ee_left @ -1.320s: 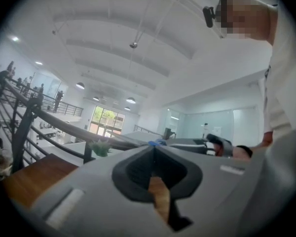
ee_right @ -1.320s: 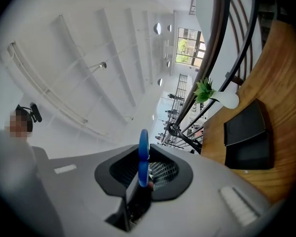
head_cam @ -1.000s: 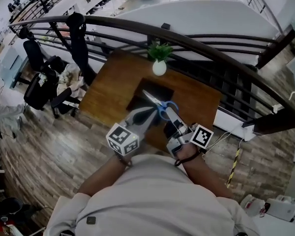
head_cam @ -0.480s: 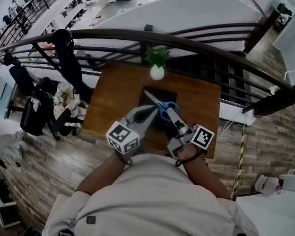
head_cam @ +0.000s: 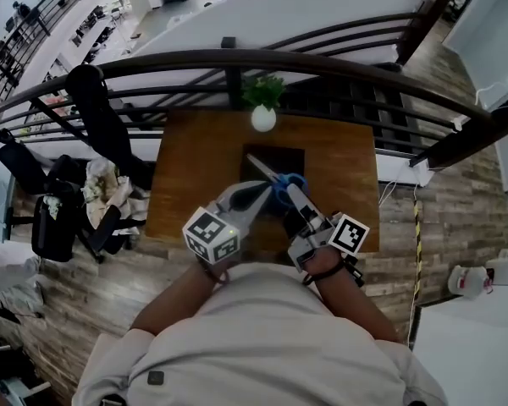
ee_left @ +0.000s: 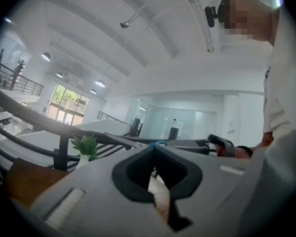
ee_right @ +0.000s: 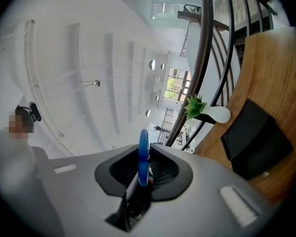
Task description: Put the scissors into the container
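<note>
Scissors (head_cam: 267,172) with blue handles hang over the black container (head_cam: 281,156) on the wooden table (head_cam: 199,167), their blades pointing up and left in the head view. My right gripper (head_cam: 289,191) is shut on the blue handle (ee_right: 143,154), which stands edge-on between its jaws. In the right gripper view the container (ee_right: 256,137) lies low at the right. Just left of the scissors, my left gripper (head_cam: 267,189) has its jaws closed together (ee_left: 155,148) with nothing in them.
A small green plant in a white vase (head_cam: 263,115) stands at the table's far edge, behind the container. A dark curved railing (head_cam: 237,60) runs right behind the table. Office chairs with clutter (head_cam: 63,205) stand on the wooden floor to the left.
The view has swung round, so the table and railing now lie squarer in the head view. Both grippers and the scissors have kept together over the container, with the grip unchanged.
</note>
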A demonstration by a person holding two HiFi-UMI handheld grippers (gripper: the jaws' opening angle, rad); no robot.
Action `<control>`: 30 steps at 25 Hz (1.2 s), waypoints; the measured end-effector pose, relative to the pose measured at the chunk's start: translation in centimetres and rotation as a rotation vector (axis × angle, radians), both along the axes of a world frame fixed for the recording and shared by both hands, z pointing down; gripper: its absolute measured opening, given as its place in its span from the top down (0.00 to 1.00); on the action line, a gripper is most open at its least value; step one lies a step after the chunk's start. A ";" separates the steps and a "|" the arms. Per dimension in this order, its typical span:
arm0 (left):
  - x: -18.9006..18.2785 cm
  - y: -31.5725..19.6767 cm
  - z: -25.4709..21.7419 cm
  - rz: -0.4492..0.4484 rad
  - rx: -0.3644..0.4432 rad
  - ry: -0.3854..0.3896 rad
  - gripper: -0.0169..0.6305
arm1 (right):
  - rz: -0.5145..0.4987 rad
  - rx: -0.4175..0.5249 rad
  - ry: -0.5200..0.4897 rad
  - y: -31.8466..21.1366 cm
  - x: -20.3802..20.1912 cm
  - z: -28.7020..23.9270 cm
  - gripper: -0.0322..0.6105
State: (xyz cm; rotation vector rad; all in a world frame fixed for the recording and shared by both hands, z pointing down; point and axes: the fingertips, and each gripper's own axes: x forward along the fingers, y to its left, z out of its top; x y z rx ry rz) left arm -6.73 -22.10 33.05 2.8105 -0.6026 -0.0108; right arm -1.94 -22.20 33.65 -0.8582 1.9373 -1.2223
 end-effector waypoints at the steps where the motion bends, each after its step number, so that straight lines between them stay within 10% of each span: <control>1: 0.0 0.0 0.1 0.007 -0.002 0.002 0.97 | 0.007 -0.002 0.003 0.0 0.2 0.1 0.86; 30: -0.4 -10.2 11.1 -0.144 -0.175 -0.142 0.97 | -0.123 -0.151 0.063 -10.3 5.5 9.4 0.86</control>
